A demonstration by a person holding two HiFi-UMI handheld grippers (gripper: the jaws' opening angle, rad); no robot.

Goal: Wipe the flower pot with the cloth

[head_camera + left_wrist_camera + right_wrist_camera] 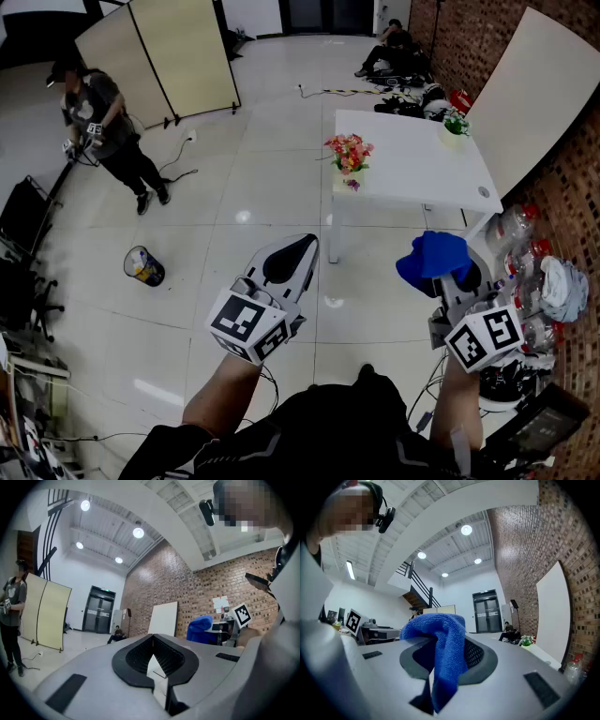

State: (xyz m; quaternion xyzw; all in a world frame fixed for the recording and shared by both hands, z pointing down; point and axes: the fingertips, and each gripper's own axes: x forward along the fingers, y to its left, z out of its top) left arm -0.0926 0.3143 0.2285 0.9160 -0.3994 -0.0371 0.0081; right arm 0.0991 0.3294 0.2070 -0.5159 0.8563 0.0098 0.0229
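My left gripper [298,255] has its jaws pressed fully together with nothing between them; the left gripper view shows only bare black pads meeting. My right gripper [457,281] is clamped on the blue microfibre cloth [431,255]; in the right gripper view the cloth is bunched over the top of the jaws and a fold hangs down the front. Both grippers are held out level over the pale tiled floor [272,169].

The small pale flower pot with pink and orange blooms [348,178] stands at the near left corner of the white rectangular table [412,173], well apart from both grippers; a second small pot with a green plant [454,124] sits near the table's far edge, and I take the nearer one to be mine, though the task does not say which.

By my reckoning the cloth is already in hand and wiping has not begun; this is the approach. The next move calls for walking up to the table and bringing the cloth's bunched face against the pot's side, low enough to miss the blooms; the pot looks light and sits close to the edge, so a sideways push could slide or tip it. I would part my left jaws and steady the pot's far side first.
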